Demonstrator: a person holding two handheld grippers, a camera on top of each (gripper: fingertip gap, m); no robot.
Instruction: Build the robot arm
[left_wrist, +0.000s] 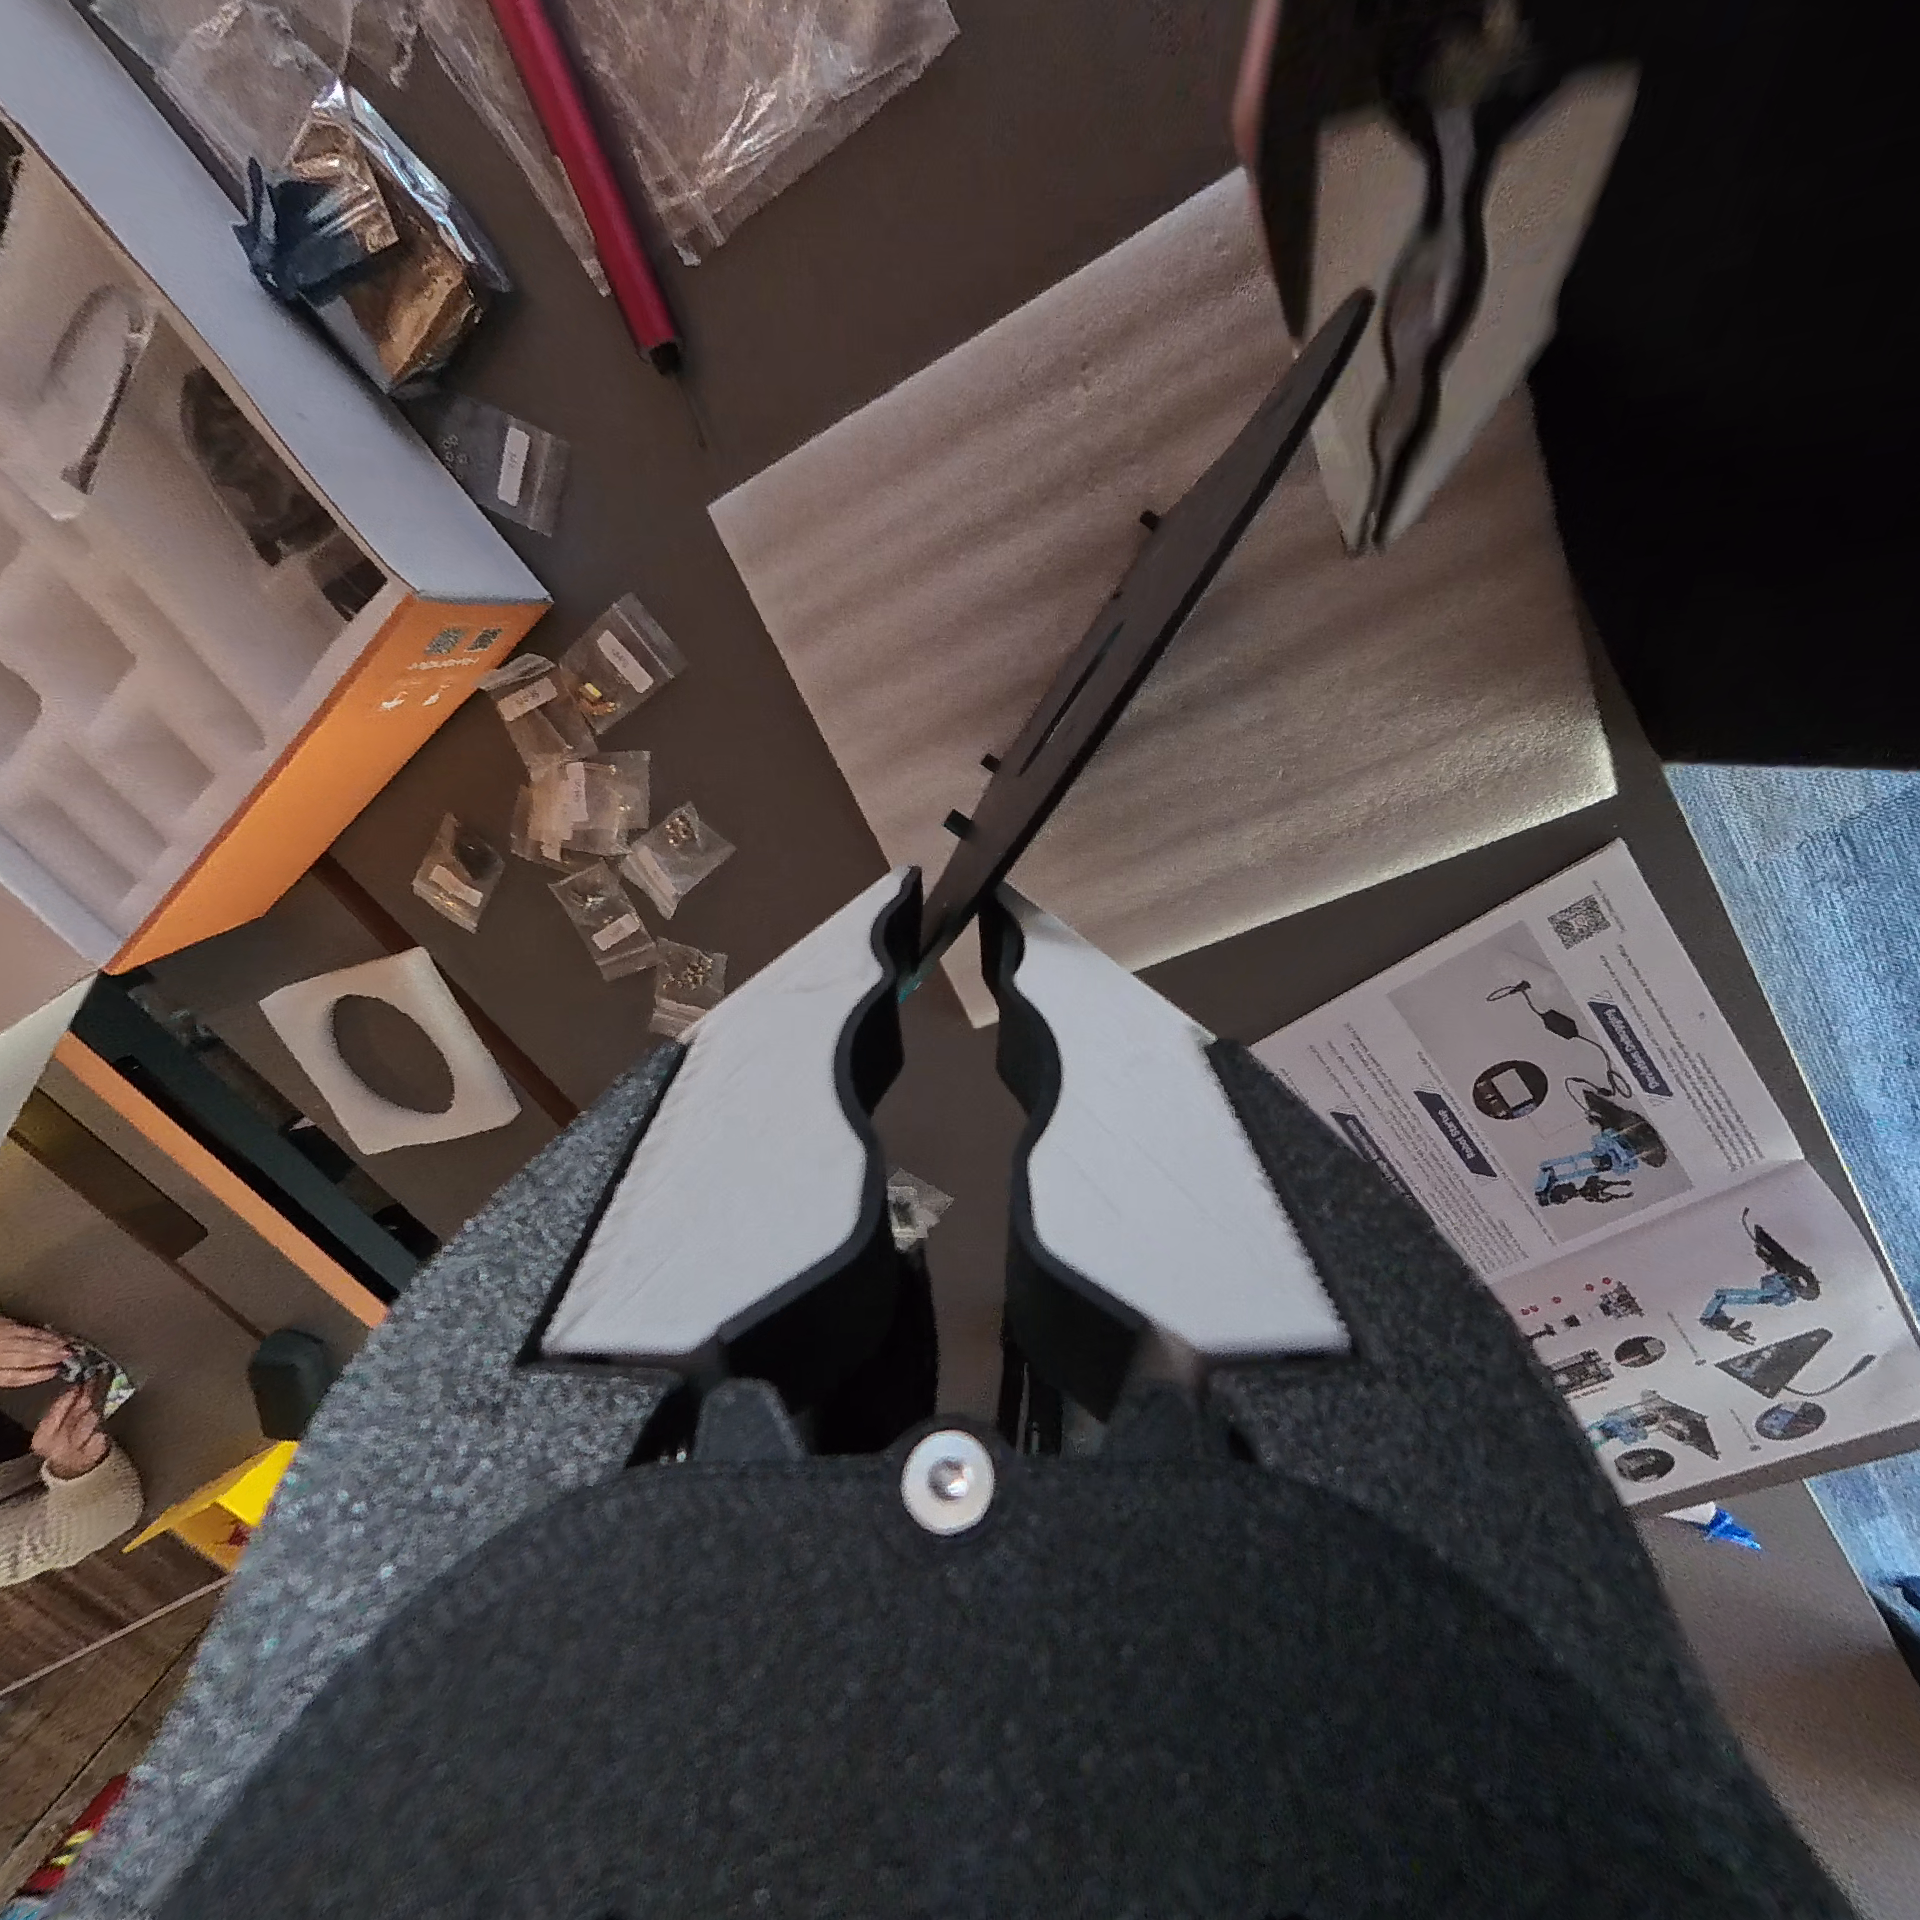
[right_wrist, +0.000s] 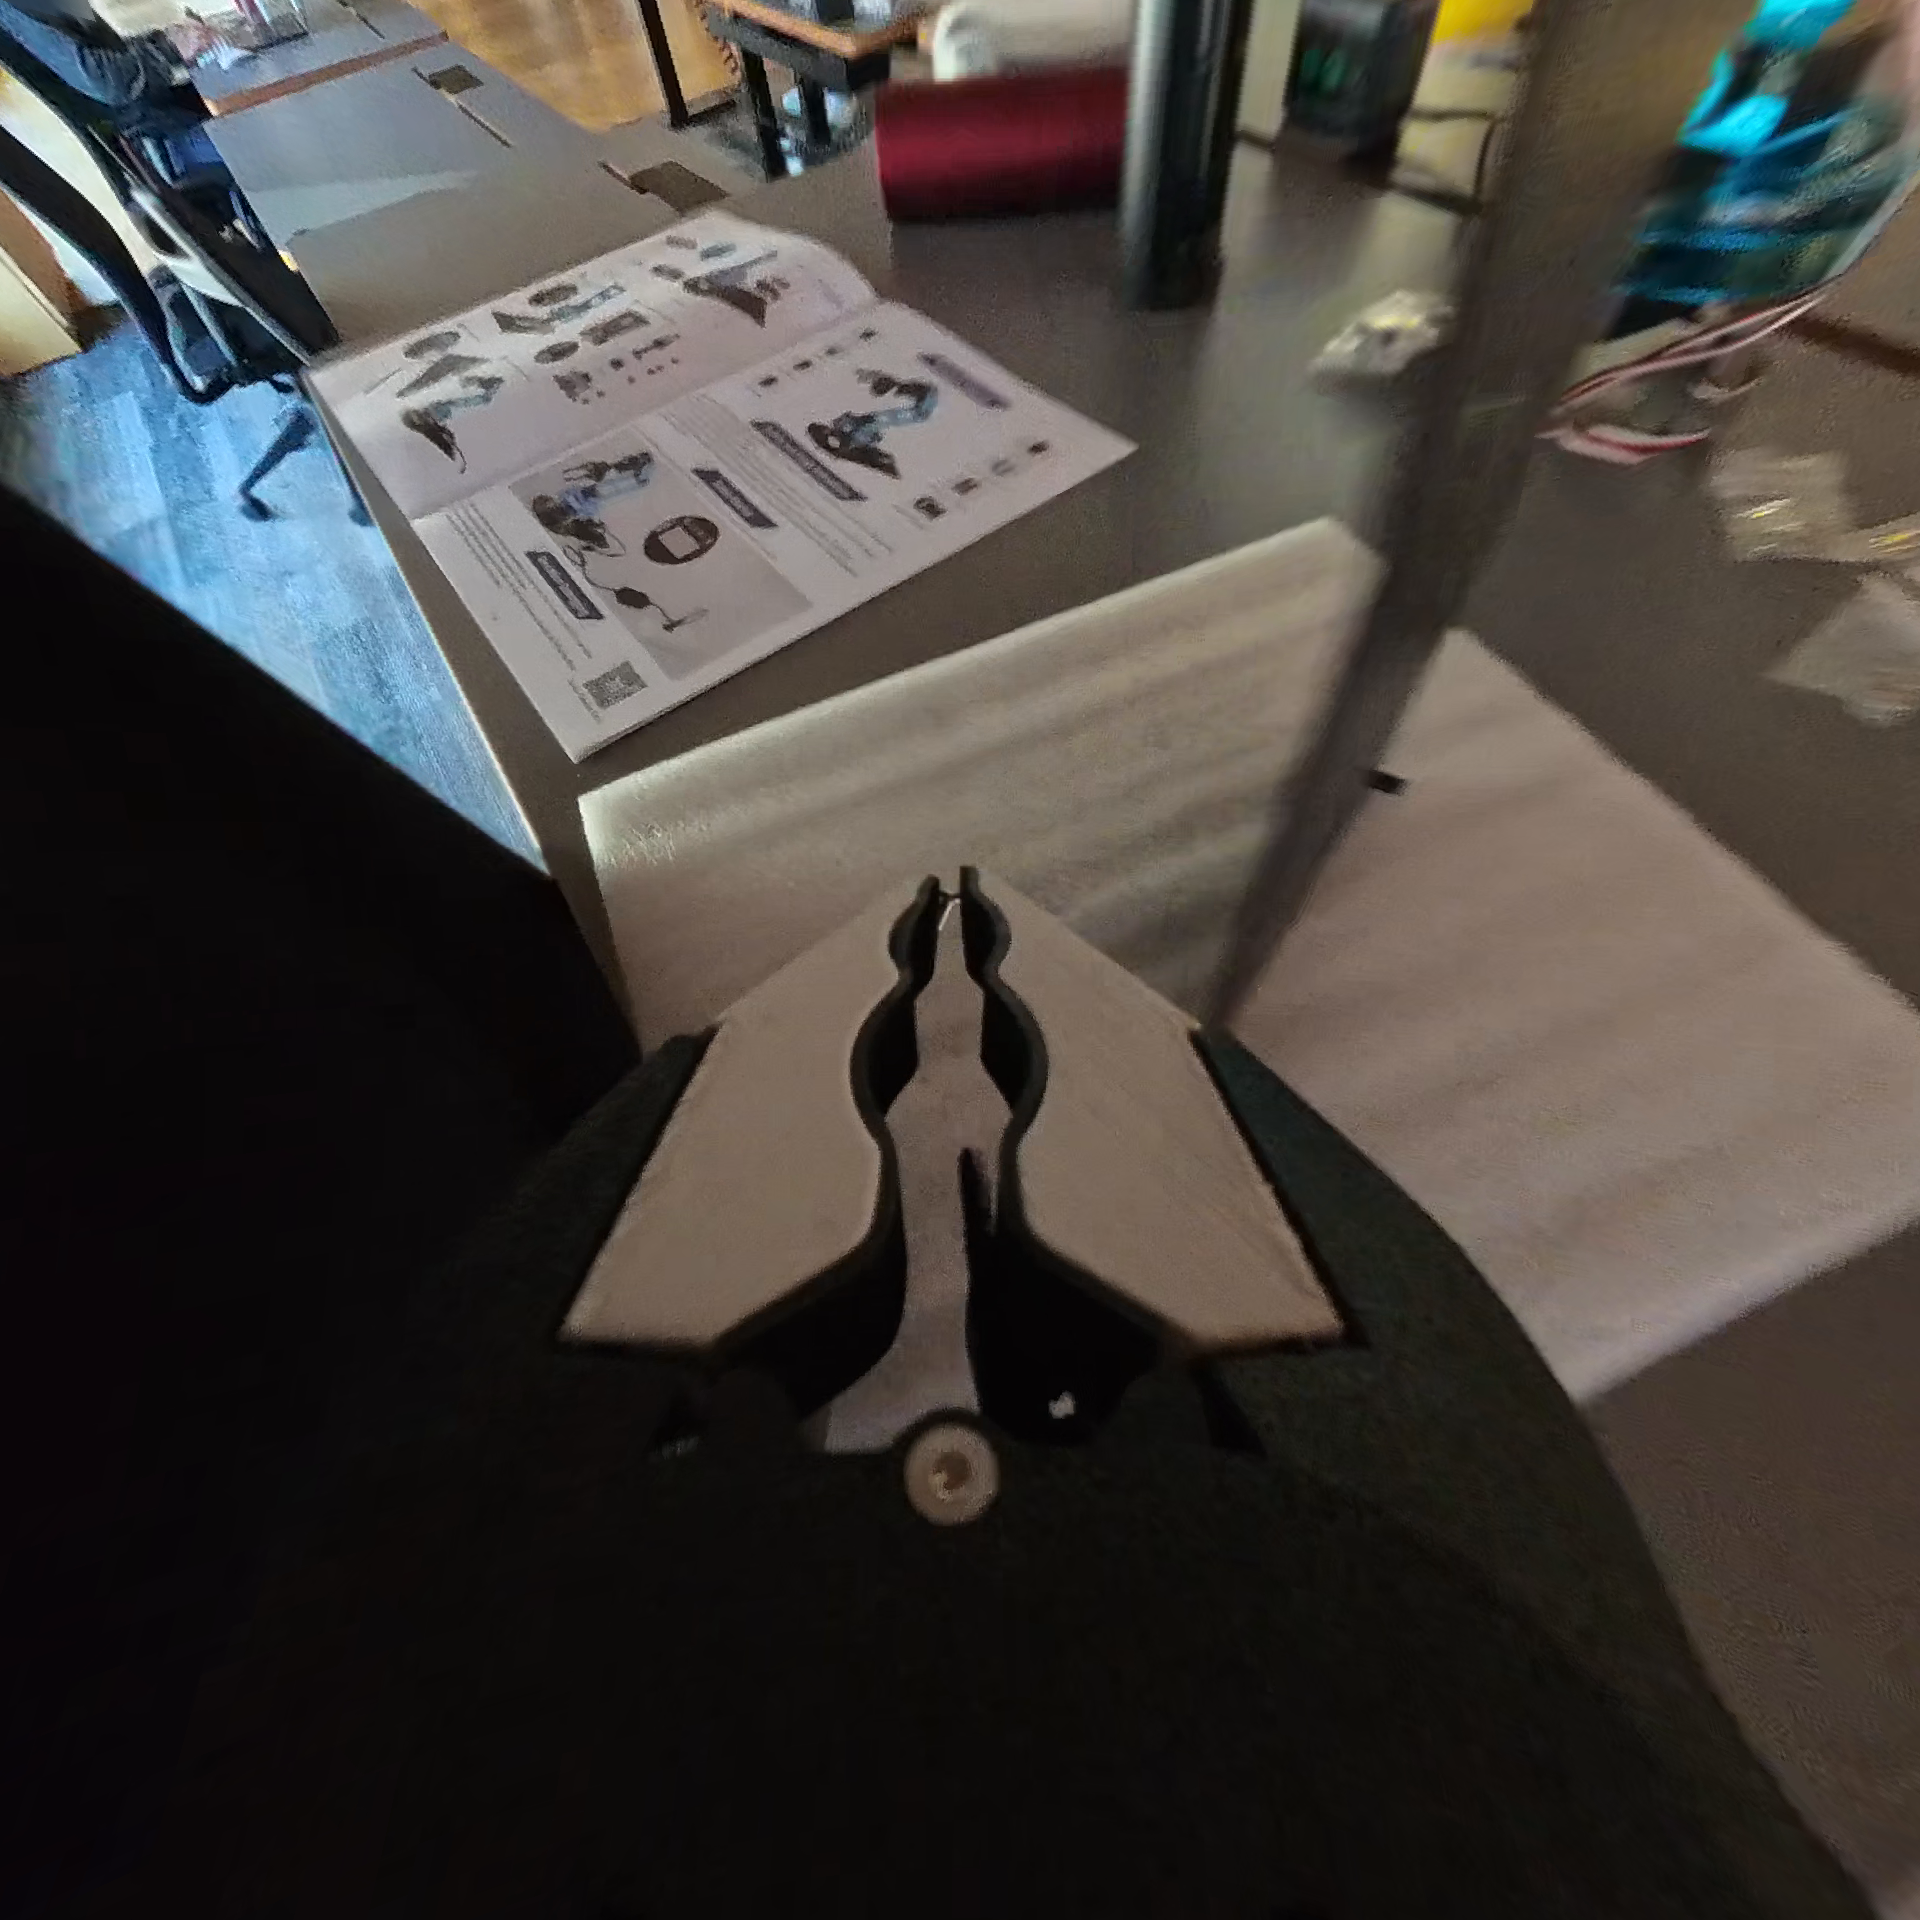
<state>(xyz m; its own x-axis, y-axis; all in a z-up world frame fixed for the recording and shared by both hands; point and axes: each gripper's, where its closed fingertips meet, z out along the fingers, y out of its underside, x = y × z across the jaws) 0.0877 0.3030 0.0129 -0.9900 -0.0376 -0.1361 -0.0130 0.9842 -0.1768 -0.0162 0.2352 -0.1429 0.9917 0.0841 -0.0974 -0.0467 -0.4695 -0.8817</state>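
Note:
My left gripper (left_wrist: 954, 906) is shut on the near corner of a flat black slotted plate (left_wrist: 1122, 644). It holds the plate edge-up above a white foam sheet (left_wrist: 1195, 499), and the plate slants up and to the right. My right gripper (right_wrist: 951, 896) is shut with nothing clearly between its tips, and hovers over the near edge of the foam sheet (right_wrist: 1039, 727). In the left wrist view the right gripper (left_wrist: 1369, 520) is blurred and sits next to the plate's far end. In the right wrist view the plate (right_wrist: 1434, 499) is a blurred grey band to the gripper's right, outside its jaws.
An open instruction booklet (left_wrist: 1558, 1143) (right_wrist: 675, 468) lies by the table edge. On the left are an orange box with a foam insert (left_wrist: 208, 623), several small bags of screws (left_wrist: 603, 810), a red screwdriver (left_wrist: 592, 177) and a holed foam square (left_wrist: 390, 1049). A person's hands (left_wrist: 52, 1423) show at far left. From the right gripper's tips to the red screwdriver (left_wrist: 592, 177) is close to 30 cm.

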